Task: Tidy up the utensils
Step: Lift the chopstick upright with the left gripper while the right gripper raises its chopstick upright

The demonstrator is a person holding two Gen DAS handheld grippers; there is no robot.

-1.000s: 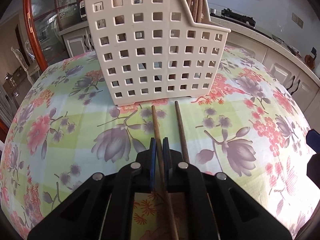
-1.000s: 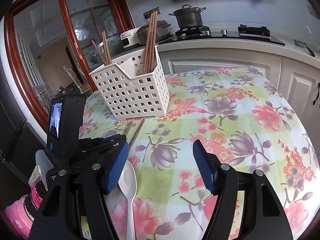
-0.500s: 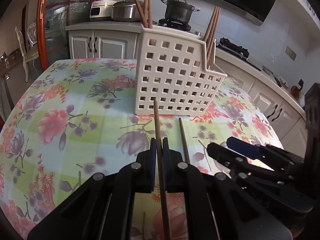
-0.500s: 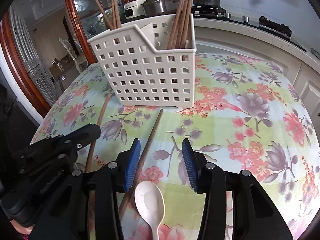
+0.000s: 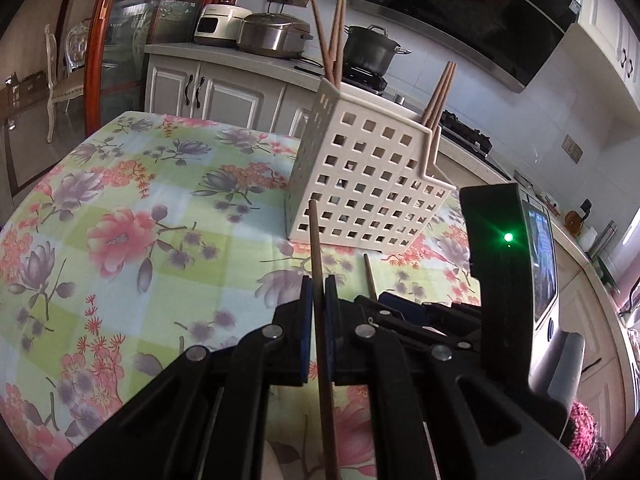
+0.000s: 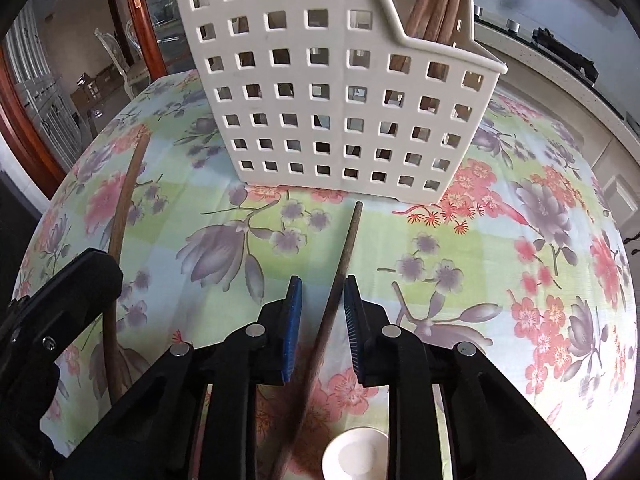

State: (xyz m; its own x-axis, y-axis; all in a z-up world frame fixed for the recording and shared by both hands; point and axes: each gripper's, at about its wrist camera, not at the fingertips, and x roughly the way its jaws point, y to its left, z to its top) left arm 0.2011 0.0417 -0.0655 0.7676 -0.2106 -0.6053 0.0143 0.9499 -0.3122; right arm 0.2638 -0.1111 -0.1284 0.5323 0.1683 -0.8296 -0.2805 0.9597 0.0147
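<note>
One chopstick (image 5: pixel 316 248) has been lifted, clamped in the left claw (image 5: pixel 319 292); the right claw (image 6: pixel 319 300) is closing, not yet clamped, around the second chopstick (image 6: pixel 344 256).

Matt plastic basket (image 6: pixel 332 92), seemingly wooden chopsticks (image 6: pixel 434 8)

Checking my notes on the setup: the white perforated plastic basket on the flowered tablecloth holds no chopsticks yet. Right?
Not quite. The white perforated plastic basket does stand on the flowered tablecloth, but it already holds several brown wooden chopsticks, which stick up out of its lower compartment in the right wrist view. The left wrist view shows more in the taller part.
</note>
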